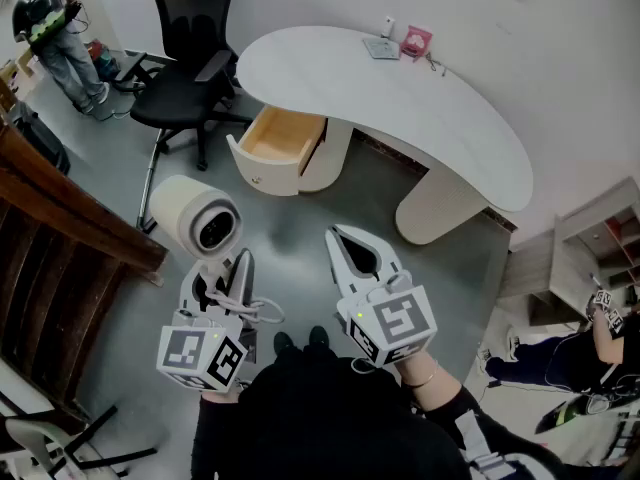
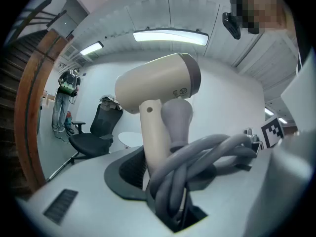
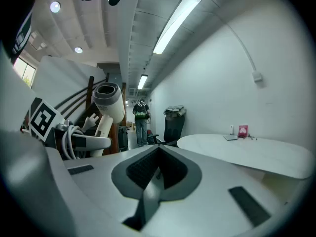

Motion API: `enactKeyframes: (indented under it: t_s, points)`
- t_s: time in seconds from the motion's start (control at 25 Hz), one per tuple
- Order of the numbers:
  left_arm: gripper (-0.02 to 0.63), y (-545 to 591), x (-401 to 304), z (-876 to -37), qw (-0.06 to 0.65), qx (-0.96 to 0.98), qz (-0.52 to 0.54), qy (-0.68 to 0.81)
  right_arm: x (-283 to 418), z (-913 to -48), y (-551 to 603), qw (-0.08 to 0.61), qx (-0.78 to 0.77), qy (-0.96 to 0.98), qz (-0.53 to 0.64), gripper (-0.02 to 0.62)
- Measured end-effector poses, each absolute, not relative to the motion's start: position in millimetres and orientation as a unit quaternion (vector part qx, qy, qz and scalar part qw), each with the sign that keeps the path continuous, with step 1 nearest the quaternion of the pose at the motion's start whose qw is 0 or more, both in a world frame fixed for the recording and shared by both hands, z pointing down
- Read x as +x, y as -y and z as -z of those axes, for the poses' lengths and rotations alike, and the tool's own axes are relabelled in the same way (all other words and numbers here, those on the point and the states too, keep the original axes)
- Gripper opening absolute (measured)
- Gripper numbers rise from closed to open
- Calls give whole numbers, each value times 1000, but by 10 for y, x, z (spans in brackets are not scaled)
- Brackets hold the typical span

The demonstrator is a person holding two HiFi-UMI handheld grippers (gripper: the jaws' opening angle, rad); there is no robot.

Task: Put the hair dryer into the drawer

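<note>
Nearest, the left gripper (image 1: 228, 268) carries the hair dryer (image 1: 195, 216) above the grey floor (image 1: 300, 213).
Its jaws clamp the dryer's handle and bundled cord (image 2: 207, 152), the cream barrel past their tips. The right gripper (image 1: 350, 243) alongside is empty, jaws together. Ahead, the drawer (image 1: 282, 138) stands open under the white desk (image 1: 420, 108), well apart from the dryer, a black chair (image 1: 185, 68) beside it.

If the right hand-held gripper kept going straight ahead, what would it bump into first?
Probably the white desk, near its open drawer, though depth is hard to judge.
</note>
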State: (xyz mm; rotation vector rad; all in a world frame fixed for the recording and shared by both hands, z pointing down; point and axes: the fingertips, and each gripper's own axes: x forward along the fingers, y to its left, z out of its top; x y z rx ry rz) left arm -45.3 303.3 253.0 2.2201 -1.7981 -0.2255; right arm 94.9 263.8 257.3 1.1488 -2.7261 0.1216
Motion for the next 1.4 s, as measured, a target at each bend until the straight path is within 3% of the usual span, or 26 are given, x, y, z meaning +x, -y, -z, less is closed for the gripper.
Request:
enactKeyframes:
  t_s: [1.4]
  points:
    - [172, -2751, -370, -2383, 125, 751, 62, 645, 1661, -2629, -2142, 97, 428, 897, -53, 5]
